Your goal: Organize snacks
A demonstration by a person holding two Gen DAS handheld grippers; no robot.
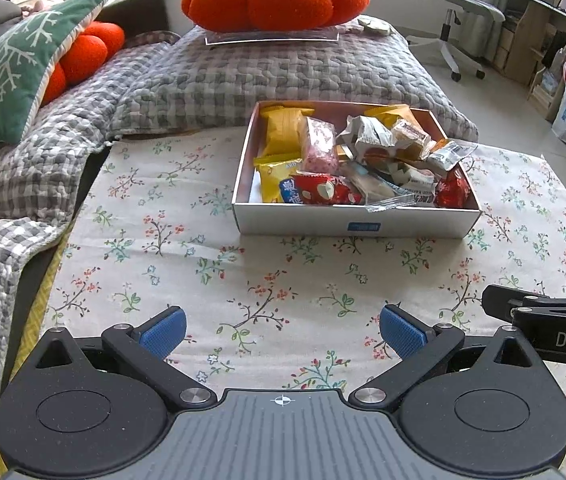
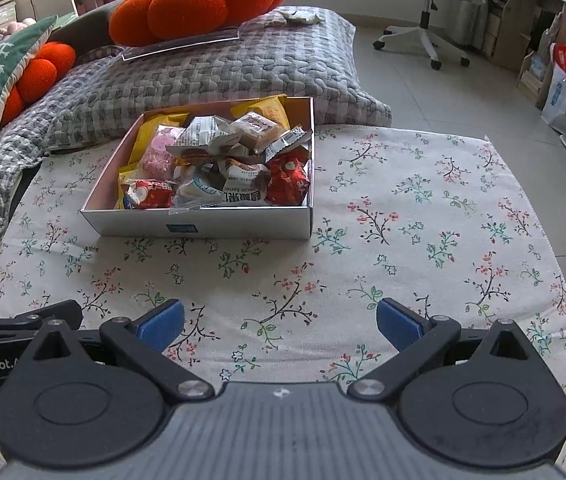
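Left wrist view: a shallow white box [image 1: 357, 226] is set on a floral tablecloth [image 1: 203, 264], well ahead of the left gripper [image 1: 283, 330]. The box is heaped with wrapped snacks [image 1: 363, 156]. Listed within: yellow packets [image 1: 283, 132] stacked along the left wall; a pink wrapped cake [image 1: 319, 146] beside them; a red-and-white packet [image 1: 325, 190] at the near wall; a red packet [image 1: 453, 190] in the near right corner; crumpled white wrappers [image 1: 367, 136] at the centre. A clear wrapper edge [image 1: 389, 203] is draped over the near rim. The left gripper's blue-padded fingers [image 1: 165, 332] are spread wide, with nothing held between them.

Right wrist view: the same box [image 2: 203, 226] is seen to the left of centre, ahead of the right gripper [image 2: 281, 328], whose fingers [image 2: 399, 328] are likewise parted wide and empty. Behind the box, a grey quilted cover [image 2: 223, 76] carries an orange pumpkin cushion [image 2: 199, 8] on a clear tray [image 2: 187, 42]. An office chair [image 2: 435, 12] is placed on the tiled floor beyond.
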